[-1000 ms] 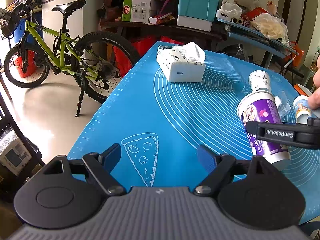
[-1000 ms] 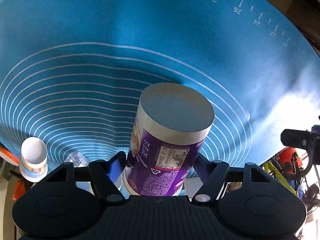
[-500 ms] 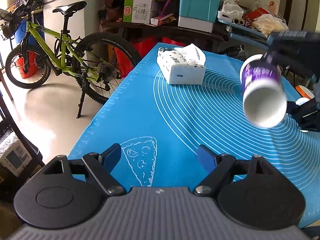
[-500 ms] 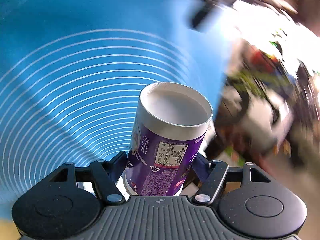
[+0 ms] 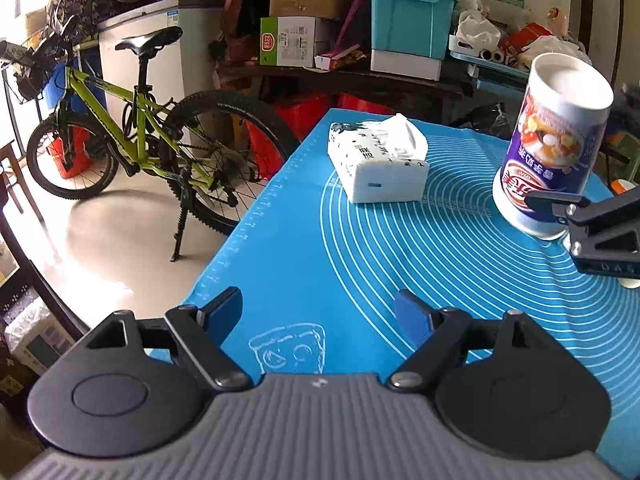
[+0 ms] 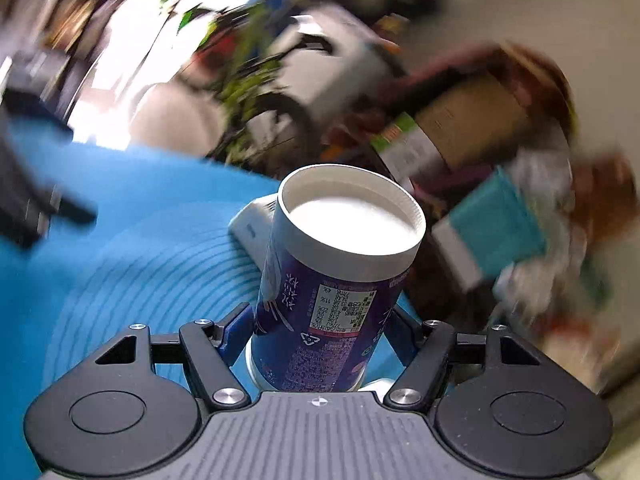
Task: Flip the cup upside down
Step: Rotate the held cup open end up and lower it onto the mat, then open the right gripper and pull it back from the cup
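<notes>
Here the blue mat (image 5: pixel 304 240) has a white tissue pack (image 5: pixel 378 168) lying at its far side, just left of the cup (image 5: pixel 552 148). Past the mat's left edge stands a green bike (image 5: pixel 132 136), and far behind are a teal bin (image 5: pixel 412 20) and a cardboard box (image 5: pixel 288 42) (its writing is too small to read).

The left gripper (image 5: pixel 320 312) hangs low over the near mat with its blue fingers spread wide and nothing between them. The right gripper (image 6: pixel 314 340) comes in from the right and squeezes the cup low on its body. The cup stands almost straight, white recessed end up, at the mat's right side. I cannot tell if it touches the mat.

Its purple label has red and white Chinese writing, which I cannot read, and a recycling mark.
</notes>
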{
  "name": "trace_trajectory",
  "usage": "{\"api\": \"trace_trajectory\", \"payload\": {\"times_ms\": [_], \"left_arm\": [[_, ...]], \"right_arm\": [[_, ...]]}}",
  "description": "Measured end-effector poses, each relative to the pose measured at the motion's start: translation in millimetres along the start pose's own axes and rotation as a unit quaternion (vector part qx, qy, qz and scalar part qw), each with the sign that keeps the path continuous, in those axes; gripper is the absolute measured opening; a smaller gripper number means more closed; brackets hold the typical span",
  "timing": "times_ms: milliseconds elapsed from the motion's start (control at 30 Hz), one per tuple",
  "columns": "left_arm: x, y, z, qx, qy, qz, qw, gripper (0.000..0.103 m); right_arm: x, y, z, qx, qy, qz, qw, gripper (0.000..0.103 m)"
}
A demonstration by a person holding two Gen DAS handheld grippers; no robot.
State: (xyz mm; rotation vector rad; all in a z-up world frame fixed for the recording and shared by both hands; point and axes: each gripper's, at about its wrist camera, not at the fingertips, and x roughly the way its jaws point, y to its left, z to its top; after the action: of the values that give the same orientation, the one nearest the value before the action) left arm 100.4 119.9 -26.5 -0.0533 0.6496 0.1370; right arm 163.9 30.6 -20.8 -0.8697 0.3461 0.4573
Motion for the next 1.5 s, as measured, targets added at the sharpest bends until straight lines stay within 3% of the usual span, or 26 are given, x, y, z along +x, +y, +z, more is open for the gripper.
{"api": "trace_trajectory", "payload": {"times_ms": [100,233,333,767,1033,1100,1167,1300,1500], "left_arm": [[2.3,-1.1,0.3,0.001,-0.001,0.005,1.0000,0.083],[5.3,-3.2,0.6,0.002,0.000,0.004,1.0000,0.083],[7.4,-6.8,0.4,0.009,0.001,0.005,0.9999,0.083],[7.8,-12.6,-0.4,0.017,0.003,0.007,0.9998,0.083],[7.0,-15.4,2.0,0.020,0.002,0.006,0.9998,0.083],[5.0,-17.0,2.8,0.022,0.001,0.004,0.9998,0.083],[2.1,-19.1,3.5,0.024,-0.001,0.001,0.9997,0.083],[-4.1,-24.6,3.3,0.031,-0.004,-0.002,0.9995,0.083],[-15.0,-32.1,-1.5,0.041,-0.006,-0.011,0.9991,0.083]], "right_arm": [[11.4,-15.6,-7.6,0.115,-0.004,0.020,0.993,0.068],[19.4,-29.2,-36.3,0.252,-0.004,0.040,0.967,0.068],[30.8,-28.2,-54.9,0.312,-0.003,0.049,0.949,0.068],[51.2,0.1,-63.6,0.343,0.030,0.024,0.938,0.069],[53.8,0.9,-66.2,0.354,0.040,0.024,0.934,0.081],[50.6,2.4,-65.4,0.351,0.041,0.019,0.935,0.096],[45.1,1.8,-65.7,0.353,0.041,0.011,0.935,0.102],[27.1,-2.1,-70.3,0.363,0.042,0.001,0.931,0.103],[-4.2,-8.0,-92.9,0.397,0.066,-0.015,0.915,0.103]]}}
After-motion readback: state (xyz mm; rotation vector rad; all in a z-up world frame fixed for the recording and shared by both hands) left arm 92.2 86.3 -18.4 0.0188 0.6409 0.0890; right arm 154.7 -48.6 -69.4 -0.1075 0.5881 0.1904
